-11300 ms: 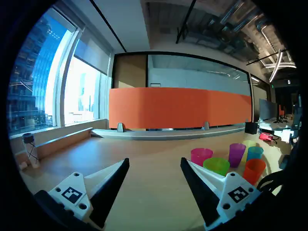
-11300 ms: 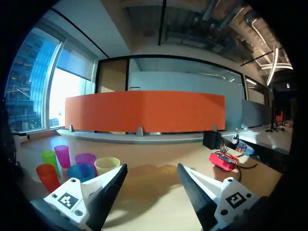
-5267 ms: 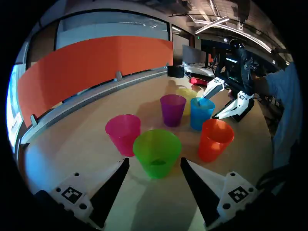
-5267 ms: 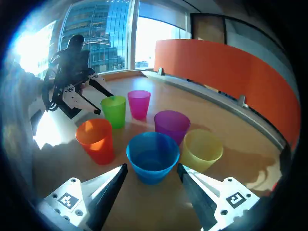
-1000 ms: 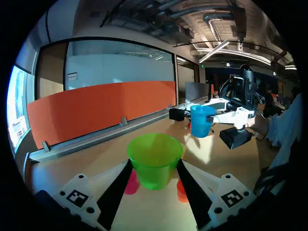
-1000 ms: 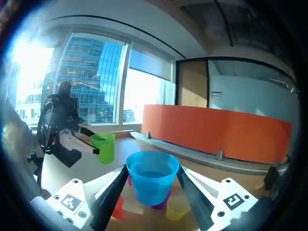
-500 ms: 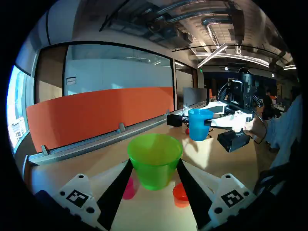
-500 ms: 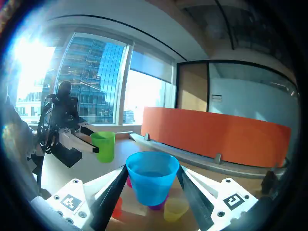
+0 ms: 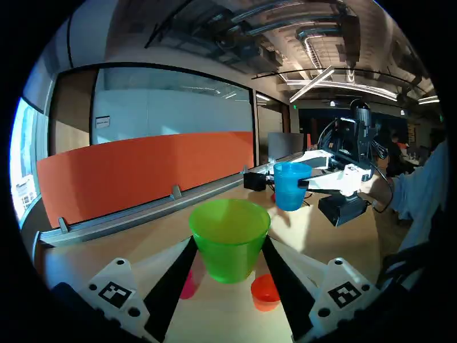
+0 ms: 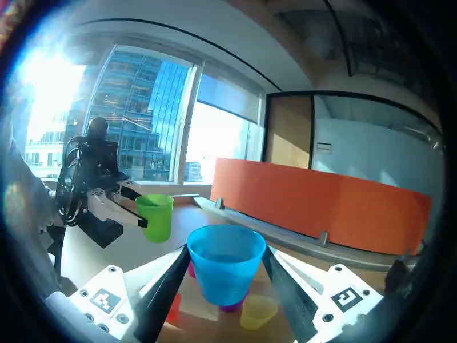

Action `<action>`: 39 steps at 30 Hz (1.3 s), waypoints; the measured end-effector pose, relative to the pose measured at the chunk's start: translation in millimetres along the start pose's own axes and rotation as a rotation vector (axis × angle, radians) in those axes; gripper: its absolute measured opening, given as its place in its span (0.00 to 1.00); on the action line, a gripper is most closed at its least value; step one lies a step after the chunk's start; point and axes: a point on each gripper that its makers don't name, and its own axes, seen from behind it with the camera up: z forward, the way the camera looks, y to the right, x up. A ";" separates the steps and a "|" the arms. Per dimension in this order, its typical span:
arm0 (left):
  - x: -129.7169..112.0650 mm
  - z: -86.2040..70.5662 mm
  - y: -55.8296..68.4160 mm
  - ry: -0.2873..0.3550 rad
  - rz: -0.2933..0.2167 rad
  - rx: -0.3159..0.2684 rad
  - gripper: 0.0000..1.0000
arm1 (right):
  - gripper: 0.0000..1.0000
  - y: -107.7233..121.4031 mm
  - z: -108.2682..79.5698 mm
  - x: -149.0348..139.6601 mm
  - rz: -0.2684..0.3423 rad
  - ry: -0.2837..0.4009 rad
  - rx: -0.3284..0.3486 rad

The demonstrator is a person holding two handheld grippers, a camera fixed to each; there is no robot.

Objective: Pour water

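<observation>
At two o'clock from left tongs (image 9: 228, 244) clamping an upright green plastic cup (image 9: 229, 231), right tongs (image 10: 225, 251) clamp an upright blue plastic cup (image 9: 290, 188), apart.

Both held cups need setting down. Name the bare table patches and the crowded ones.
Bare: the table strip between the pink cup and the orange partition; also the wood past the yellow cup toward that partition. Crowded: right under the held green cup and blue cup, where the orange cup, purple cup and others stand.

Right gripper (image 10: 225, 250) fingers (image 10: 165, 280) clamp upright blue cup (image 10: 225, 277); farther off, left gripper (image 10: 143, 210) holds green cup (image 10: 157, 217) aloft.
</observation>
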 end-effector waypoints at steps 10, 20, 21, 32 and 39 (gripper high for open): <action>-1.5 0.9 3.9 0.000 0.000 -0.011 0.82 | 0.92 -1.4 4.1 7.6 -0.043 -0.003 0.018; -6.1 3.4 15.3 -0.005 0.008 -0.036 0.82 | 0.92 -1.6 12.2 19.8 -0.135 -0.005 0.037; -6.4 3.5 16.4 -0.005 0.009 -0.039 0.82 | 0.92 -1.9 12.9 21.3 -0.143 -0.004 0.039; -3.0 4.9 29.5 0.018 0.002 -0.068 0.82 | 0.92 -10.7 21.6 42.0 -0.276 0.004 0.058; 0.8 7.5 37.2 0.029 -0.003 -0.083 0.82 | 0.92 -13.9 29.6 56.6 -0.352 0.016 0.061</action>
